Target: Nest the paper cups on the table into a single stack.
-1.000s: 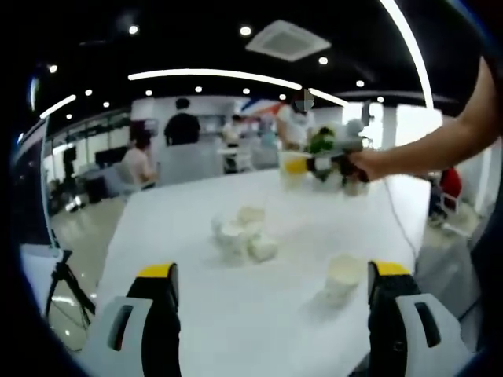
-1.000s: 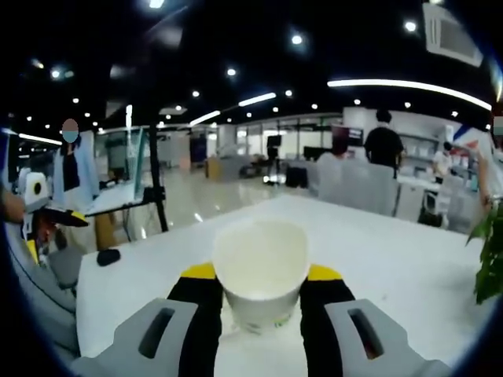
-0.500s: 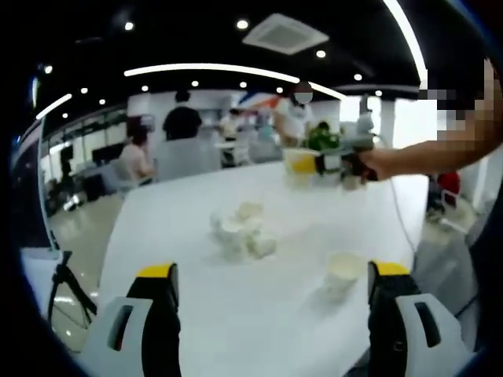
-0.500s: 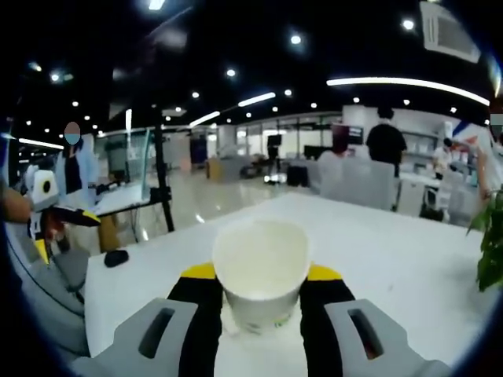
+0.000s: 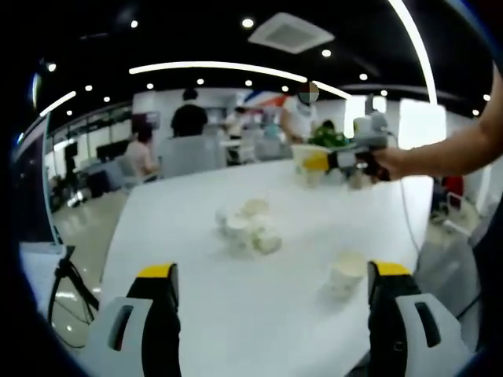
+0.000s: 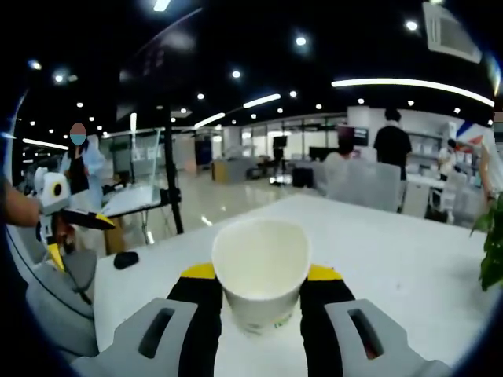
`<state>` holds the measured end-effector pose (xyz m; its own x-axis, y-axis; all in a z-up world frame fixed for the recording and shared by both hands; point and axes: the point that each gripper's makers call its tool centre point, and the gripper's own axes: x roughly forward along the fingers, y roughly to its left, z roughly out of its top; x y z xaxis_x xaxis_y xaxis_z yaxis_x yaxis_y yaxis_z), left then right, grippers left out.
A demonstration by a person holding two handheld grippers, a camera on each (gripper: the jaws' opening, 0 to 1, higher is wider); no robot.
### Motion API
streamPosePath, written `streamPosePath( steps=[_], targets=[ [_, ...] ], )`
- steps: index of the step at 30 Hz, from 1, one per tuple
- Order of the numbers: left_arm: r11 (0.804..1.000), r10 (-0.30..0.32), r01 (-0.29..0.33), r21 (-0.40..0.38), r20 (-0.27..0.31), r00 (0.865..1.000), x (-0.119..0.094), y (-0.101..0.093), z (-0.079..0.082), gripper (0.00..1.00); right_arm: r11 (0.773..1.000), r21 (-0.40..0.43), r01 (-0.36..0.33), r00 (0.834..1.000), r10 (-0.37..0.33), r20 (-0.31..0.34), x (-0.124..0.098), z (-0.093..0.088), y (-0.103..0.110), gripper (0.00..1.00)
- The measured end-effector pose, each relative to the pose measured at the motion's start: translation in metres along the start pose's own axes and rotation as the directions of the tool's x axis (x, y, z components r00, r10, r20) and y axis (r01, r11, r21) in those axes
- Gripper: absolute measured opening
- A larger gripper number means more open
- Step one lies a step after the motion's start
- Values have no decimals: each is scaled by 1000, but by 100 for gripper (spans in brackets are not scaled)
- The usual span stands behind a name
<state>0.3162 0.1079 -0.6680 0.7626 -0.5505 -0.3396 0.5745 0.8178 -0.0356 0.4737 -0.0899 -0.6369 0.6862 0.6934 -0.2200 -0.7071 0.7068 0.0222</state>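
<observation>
- One paper cup [image 6: 260, 272] sits upright, mouth open, pinched between the jaws of the right gripper [image 6: 260, 276]; its rim looks squeezed slightly out of round. In the left gripper view the same gripper [image 5: 339, 160] is held out over the far part of the white table [image 5: 196, 298], cup at its tip.
- Several loose cups [image 5: 247, 228] lie bunched mid-table, some upright, some on their sides; the exact number is too blurred to count. A lone cup [image 5: 346, 275] stands nearer, just beside the left gripper's right-hand jaw.
- Left gripper [image 5: 271, 290]: jaws spread wide, nothing between them, hanging above the near table edge.
- Change over the last second: slight. In the left gripper view the right gripper and its cup have drifted a little rightward and sit marginally higher against the background; the cluster and lone cup keep their arrangement, any shift of them matching camera sway. In the right gripper view the cup has not slipped in the grip, and the room has slid a little.
- Reading: carry phase, no nesting under way yet. The held cup is well apart from both the cluster and the lone cup.
- Next, probably: bring the held cup over an upright one and lower it in. The tipped cups would need righting first.
- Risk: thin paper wall under clamp may buckle.
</observation>
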Motion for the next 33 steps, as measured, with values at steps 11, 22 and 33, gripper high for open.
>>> streamPosePath(
  steps=[11,22,33],
  targets=[
    [1000,-8,8,-5,-12,1000,4,-6,-8,98,999,-15,-48,999,48,-4,-7,2,24,35],
    [1000,-9,9,8,-11,1000,7,-3,-4,98,996,-40,-84,996,84,1,-17,5,47,35],
    [1000,-13,13,15,-18,1000,9,-2,-4,97,993,-50,-110,994,111,13,-29,11,60,35]
  ],
)
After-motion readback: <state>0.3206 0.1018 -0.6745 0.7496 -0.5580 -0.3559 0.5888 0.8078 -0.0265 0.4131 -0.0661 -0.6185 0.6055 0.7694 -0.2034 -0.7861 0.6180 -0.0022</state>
